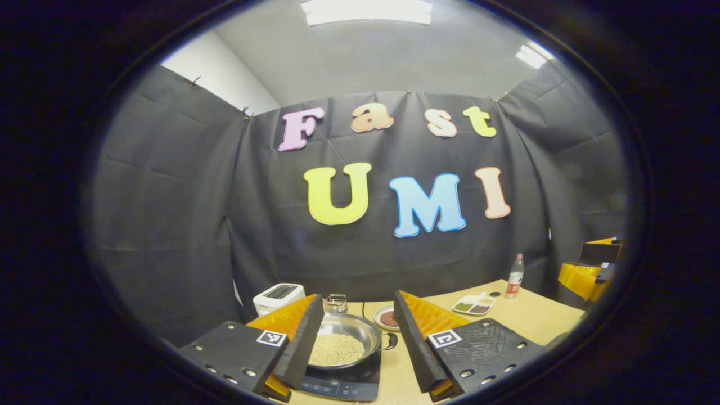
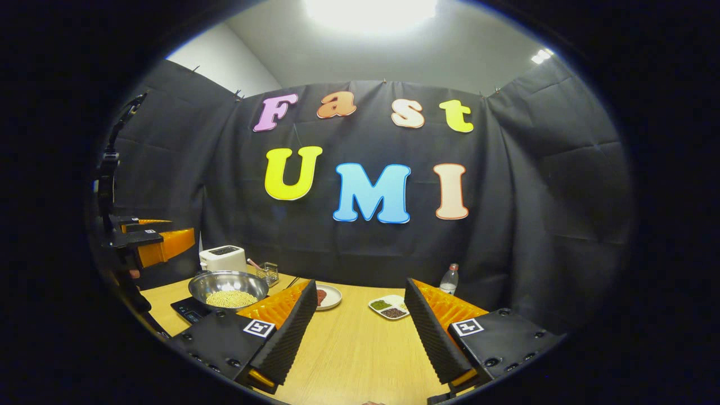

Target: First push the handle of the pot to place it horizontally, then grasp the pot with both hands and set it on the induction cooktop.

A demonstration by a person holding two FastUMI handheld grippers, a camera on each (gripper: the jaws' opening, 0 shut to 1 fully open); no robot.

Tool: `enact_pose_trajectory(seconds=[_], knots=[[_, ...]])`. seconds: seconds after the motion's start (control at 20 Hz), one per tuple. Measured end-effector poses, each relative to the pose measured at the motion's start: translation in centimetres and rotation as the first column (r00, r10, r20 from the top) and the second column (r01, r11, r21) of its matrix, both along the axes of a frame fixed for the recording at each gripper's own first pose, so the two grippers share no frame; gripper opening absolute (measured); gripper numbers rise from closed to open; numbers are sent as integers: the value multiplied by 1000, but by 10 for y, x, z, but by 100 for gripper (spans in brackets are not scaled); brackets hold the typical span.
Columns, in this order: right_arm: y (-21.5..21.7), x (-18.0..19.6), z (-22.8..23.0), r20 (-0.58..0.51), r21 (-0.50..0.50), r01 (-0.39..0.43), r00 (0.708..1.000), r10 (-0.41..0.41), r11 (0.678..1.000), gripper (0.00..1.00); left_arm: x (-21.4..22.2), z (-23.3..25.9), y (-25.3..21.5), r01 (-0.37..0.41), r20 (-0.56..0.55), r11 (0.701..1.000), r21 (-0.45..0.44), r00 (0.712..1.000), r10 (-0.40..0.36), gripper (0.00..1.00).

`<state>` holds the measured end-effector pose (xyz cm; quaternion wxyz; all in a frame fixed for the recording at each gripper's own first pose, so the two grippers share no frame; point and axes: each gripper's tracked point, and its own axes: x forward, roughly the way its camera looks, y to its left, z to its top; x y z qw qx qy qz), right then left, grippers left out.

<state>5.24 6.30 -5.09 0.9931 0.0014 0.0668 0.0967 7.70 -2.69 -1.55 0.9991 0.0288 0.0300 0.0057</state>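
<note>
A steel pot filled with pale beans sits on the black induction cooktop at the table's near left. Its short dark handle points to the right in the left gripper view. My left gripper hovers open above and in front of the pot, with the pot seen between its fingers, untouched. In the right gripper view the pot and cooktop lie far to the left. My right gripper is open over bare table, holding nothing. The left gripper hangs above the pot's left side.
Behind the pot stand a white toaster and a small clear holder. A plate of red grains, a divided dish and a bottle sit further right. The right gripper is at the far right.
</note>
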Motion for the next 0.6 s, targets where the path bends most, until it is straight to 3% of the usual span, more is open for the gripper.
enact_pose_trajectory(seconds=[0.1, 0.35, 0.4, 0.45, 0.55, 0.6], knots=[[-17, -15, 11, 19, 10, 2, 1000, -2, 1000, 98, -20, 16, -16, 4, 22, 1000, 0, 1000, -4, 73], [-48, -47, 20, 16, -1, 2, 1000, -2, 1000, 98, -61, 46, -45, 25, 51, 1000, -7, 998, -25, 76], [-53, -53, 22, 17, -9, 7, 1000, -7, 1000, 94, -67, 50, -44, 23, 57, 1000, -5, 998, -23, 72], [-57, -59, 24, 19, -13, 14, 1000, -13, 1000, 94, -74, 55, -45, 25, 64, 1000, -7, 998, -25, 76], [-63, -67, 28, 24, -15, 29, 999, -29, 999, 94, -87, 62, -44, 24, 78, 1000, -4, 997, -24, 72], [-64, -72, 31, 29, -12, 35, 999, -35, 999, 98, -94, 64, -40, 22, 87, 1000, 7, 996, -23, 72]])
